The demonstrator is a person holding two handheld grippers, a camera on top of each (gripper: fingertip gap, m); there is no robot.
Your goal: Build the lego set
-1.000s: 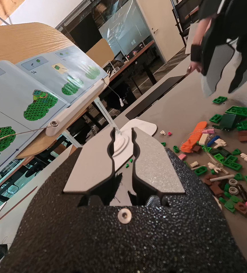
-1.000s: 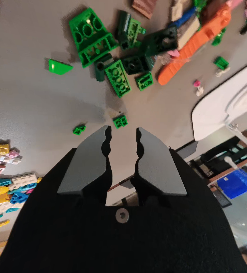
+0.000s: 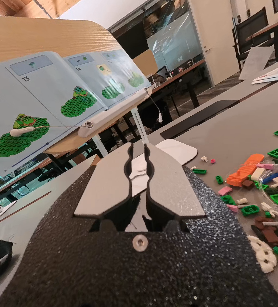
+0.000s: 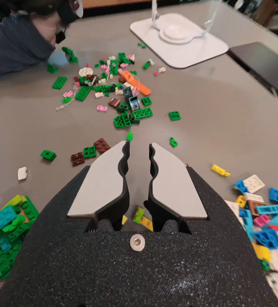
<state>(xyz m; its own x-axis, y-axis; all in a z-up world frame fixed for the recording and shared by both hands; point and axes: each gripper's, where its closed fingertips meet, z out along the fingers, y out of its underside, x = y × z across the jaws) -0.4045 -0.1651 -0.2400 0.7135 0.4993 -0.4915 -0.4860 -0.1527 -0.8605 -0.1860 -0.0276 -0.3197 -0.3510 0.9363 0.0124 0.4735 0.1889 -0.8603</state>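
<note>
Tongs first: your right tongs (image 4: 139, 145) are parted and carry nothing, hovering low over the counter (image 4: 218, 132); your left tongs (image 3: 138, 147) stand narrowly parted and empty too, aimed toward the manual (image 3: 55, 93) on its stand (image 3: 176, 150). Just ahead of the right tips lies a small green slope (image 4: 129, 135), with a green clip piece (image 4: 173, 142) to its right and brown plates (image 4: 101, 145) to its left. Farther out sits the main scatter of green, pink and brown bricks around an orange separator (image 4: 135, 82). The half-built green base (image 4: 6, 232) sits at the lower left of the right wrist view, close beside the right tongs; blue and yellow bricks (image 4: 268, 221) crowd the lower right.

The risk, as I judge it: the slope is tiny and wedge-shaped, so closing on its slanted face could squirt it away. Sweep too low and you could scatter the loose bricks under the right tongs or knock the base. Your sleeve (image 4: 13, 48) also rests near the far bricks.
</note>
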